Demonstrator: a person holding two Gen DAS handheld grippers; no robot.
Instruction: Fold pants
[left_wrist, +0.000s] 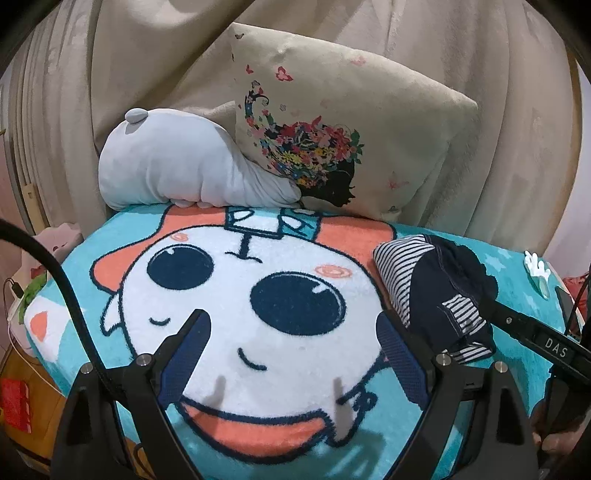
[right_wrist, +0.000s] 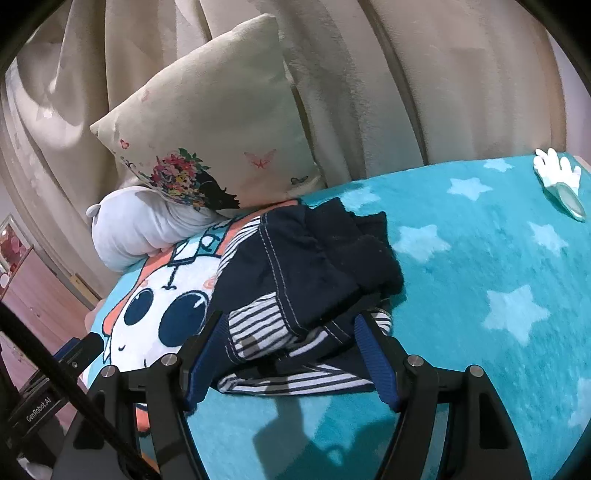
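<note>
The small navy pants with the striped lining and white stitching (right_wrist: 306, 280) lie in a crumpled heap on the turquoise fleece blanket printed with a big cartoon face and pale stars (right_wrist: 480, 266), to the right of the face, with the lining turned out along the near edge. The right tongs (right_wrist: 291, 328) stand spread wide, their blue pads either side of the heap's near end, grasping nothing as far as I can see; whether a pad brushes the cloth I cannot tell. The left tongs (left_wrist: 291, 332) are released too, hovering over the white cartoon cheek, apart from the garment (left_wrist: 436, 291). To my eye nothing is folded yet, so the step in hand is to take hold and spread the heap flat. That goes best if each pair of tongs pinches a single layer at the waistband or a hem, not a bunched handful, and then draws outward so the legs lie straight before any fold. The open room lies to the left over the face and to the right over the stars. At the back, the grey plush toy (left_wrist: 177, 162) and the beige cushion with a floral silhouette print (left_wrist: 332, 140) crowd the far edge against the cream curtain (right_wrist: 406, 81), and a small white hand-shaped object (right_wrist: 557, 173) sits near the right-hand corner, so I would keep the spreading toward the near side.
</note>
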